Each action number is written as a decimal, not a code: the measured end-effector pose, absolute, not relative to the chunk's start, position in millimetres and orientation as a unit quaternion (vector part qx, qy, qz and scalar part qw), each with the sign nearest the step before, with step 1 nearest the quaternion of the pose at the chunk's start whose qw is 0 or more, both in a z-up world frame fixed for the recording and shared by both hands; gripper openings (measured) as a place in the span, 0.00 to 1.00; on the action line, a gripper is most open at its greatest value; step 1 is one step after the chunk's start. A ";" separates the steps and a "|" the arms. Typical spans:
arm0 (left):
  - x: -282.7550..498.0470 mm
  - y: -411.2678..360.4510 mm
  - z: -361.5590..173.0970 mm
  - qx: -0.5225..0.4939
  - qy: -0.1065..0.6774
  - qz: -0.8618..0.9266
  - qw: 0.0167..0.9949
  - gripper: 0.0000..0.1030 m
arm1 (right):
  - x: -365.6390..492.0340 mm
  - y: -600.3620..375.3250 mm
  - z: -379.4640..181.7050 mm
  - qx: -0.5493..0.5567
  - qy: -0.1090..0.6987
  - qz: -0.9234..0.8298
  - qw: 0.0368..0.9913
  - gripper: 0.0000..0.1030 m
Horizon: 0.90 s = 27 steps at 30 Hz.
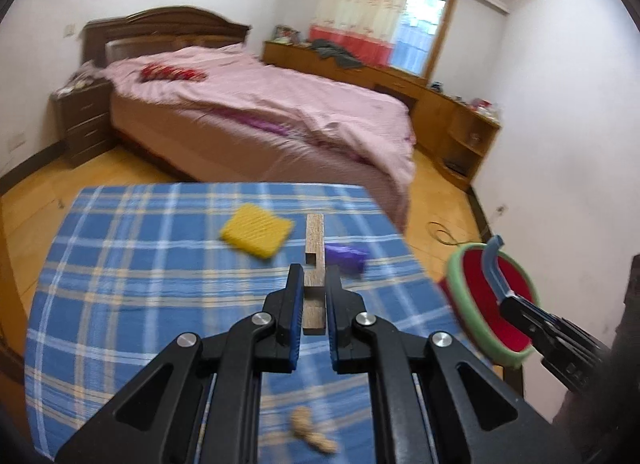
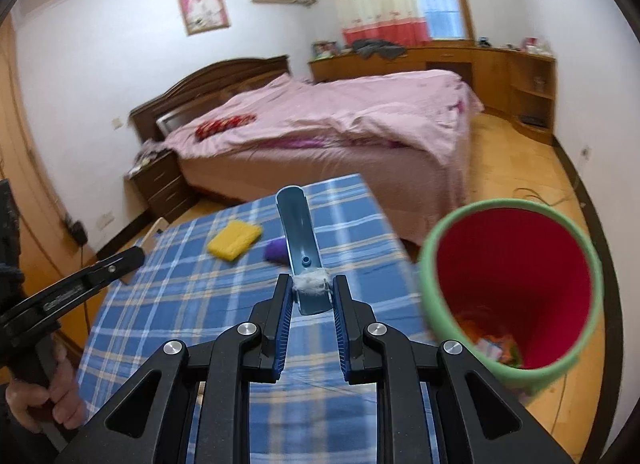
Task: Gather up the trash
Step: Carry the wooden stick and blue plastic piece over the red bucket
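1. Your left gripper (image 1: 314,296) is clamped on a wood block (image 1: 313,264). The block stands out forward between the pads, above the table (image 1: 120,264).
2. Your right gripper (image 2: 312,296) is clamped on the lower end of a blue handle (image 2: 298,232). A bit of grey fluff (image 2: 311,284) is stuck on the handle just at the pads.
3. The bin (image 2: 516,284), red inside with a green rim, hangs at the right side of the table, beyond its edge. Some trash already lies at its bottom. The handle seems to belong to the bin, but where they join is not shown.
4. I judge the step in hand is to bring the block to the bin. Carry it to the right, past the table edge, until it is over the red opening and not over the rim.
5. Keep the mouth of the bin facing up and turned toward the left gripper; do not let it swing.
6. Open the left pads only when the whole block is inside the rim. It is long, so point it down first.
7. Still on the table, left of the bin: a yellow sponge (image 1: 256,234), a purple piece (image 1: 347,258) and a peanut (image 1: 312,434) nearest to you.
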<state>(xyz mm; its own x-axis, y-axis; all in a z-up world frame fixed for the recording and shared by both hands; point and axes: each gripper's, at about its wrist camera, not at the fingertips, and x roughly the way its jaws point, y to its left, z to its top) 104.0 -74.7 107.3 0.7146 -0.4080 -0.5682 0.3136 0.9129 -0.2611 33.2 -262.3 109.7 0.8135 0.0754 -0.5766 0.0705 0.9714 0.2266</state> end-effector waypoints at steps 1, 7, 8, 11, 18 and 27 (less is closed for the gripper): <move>101.1 -81.4 110.4 -0.072 0.322 -0.205 0.921 0.09 | 28.3 -270.5 111.8 0.124 0.301 -0.007 0.946 0.20; 85.0 -126.1 122.0 -0.067 0.330 -0.269 0.903 0.09 | 1.1 -309.6 116.1 0.141 0.285 -0.053 0.947 0.20; 83.2 -132.3 122.6 -0.065 0.331 -0.277 0.900 0.09 | -2.9 -315.7 115.8 0.143 0.284 -0.060 0.946 0.20; 77.1 -151.8 123.5 -0.064 0.334 -0.298 0.892 0.09 | -11.7 -332.5 112.4 0.150 0.282 -0.077 0.944 0.20; 76.8 -196.7 122.2 -0.054 0.344 -0.323 0.880 0.09 | -21.9 -367.6 101.0 0.163 0.282 -0.103 0.940 0.20; 90.4 -263.3 106.4 -0.032 0.367 -0.355 0.859 0.09 | -30.2 -409.0 85.4 0.187 0.283 -0.128 0.932 0.20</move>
<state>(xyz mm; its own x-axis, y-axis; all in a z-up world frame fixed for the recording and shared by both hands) 90.4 -263.3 106.4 0.4777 -0.6342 -0.6079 0.5867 0.7454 -0.3166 -30.2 -409.1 85.4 0.8073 -0.1336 -0.5749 0.3447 0.8974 0.2754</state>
